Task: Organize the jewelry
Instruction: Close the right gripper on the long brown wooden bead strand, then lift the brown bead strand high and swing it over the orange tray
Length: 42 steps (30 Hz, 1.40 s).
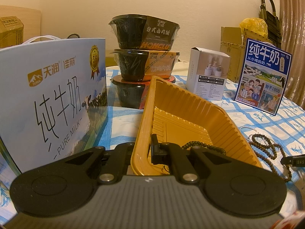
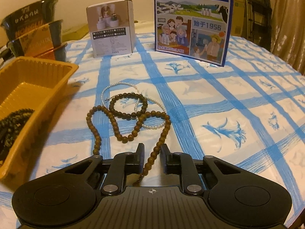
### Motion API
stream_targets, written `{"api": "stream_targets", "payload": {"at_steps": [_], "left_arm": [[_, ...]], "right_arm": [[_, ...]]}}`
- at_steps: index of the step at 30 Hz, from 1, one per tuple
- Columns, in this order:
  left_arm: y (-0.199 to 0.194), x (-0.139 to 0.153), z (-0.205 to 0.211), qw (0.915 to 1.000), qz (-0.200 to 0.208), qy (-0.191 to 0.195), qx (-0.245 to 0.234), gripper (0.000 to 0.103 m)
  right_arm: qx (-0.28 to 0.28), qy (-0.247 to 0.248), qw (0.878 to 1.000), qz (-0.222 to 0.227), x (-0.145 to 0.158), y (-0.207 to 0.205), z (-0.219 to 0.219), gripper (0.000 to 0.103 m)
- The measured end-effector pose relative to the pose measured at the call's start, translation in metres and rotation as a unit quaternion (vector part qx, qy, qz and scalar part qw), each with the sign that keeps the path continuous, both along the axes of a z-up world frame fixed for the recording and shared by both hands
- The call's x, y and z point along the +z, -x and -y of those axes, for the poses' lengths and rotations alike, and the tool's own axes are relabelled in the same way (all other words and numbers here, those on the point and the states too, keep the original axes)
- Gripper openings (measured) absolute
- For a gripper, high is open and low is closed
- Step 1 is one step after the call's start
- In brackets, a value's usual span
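Jewelry split two ways: one dark bead string (image 1: 196, 142) coiled inside the yellow tray (image 1: 190, 105), the rest loose on the blue-checked tablecloth (image 2: 228, 99).

Left wrist view, left to right. At nine o'clock, a pale milk gift box (image 1: 53, 95), upright, just beside the tray. At twelve o'clock, a stack of three black rice bowls (image 1: 144, 61) behind the tray's far end. Clamped the tray's near wall at six o'clock with the left gripper (image 1: 142, 150), one finger outside the wall, the other inside, clenched on the plastic. Toward one o'clock, a small white box (image 1: 207, 76); at two o'clock, a blue milk carton (image 1: 263, 76), both standing on the cloth.

Right wrist view, left to right. At nine o'clock, the tray again, dark beads heaped in its near end. Near the centre, well clear of the tray, the loose tangle: a long brown bead strand (image 2: 114, 126) looped over itself, a dark bead bracelet (image 2: 129, 105) lying across it, a thin pearl strand (image 2: 122, 85) threaded under both. Held the right gripper (image 2: 152, 159) low at six o'clock, fingers released and parted, astride the tail of the brown strand, gaps showing on either side of the beads.
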<state>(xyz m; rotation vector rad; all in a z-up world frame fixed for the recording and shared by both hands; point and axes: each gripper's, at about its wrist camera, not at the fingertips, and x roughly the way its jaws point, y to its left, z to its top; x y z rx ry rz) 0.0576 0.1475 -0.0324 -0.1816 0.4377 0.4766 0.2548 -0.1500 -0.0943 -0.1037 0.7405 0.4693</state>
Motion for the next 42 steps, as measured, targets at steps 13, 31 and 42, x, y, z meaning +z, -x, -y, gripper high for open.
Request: {"api": "stream_targets", "payload": {"at_steps": [13,31,42], "left_arm": [[0.000,0.000,0.000,1.0000,0.000,0.001,0.000,0.005],[0.000,0.002,0.000,1.0000,0.000,0.000,-0.001,0.005],[-0.001,0.003,0.002,1.0000,0.004,0.000,-0.004,0.005]], "right_arm": [[-0.022,0.020,1.000,0.009,-0.002,0.002,-0.010,0.018],[-0.029,-0.008,1.000,-0.005,0.001,-0.002,0.001,0.007],[-0.029,-0.108,0.994,0.019,0.048,0.001,0.026,0.007]]}}
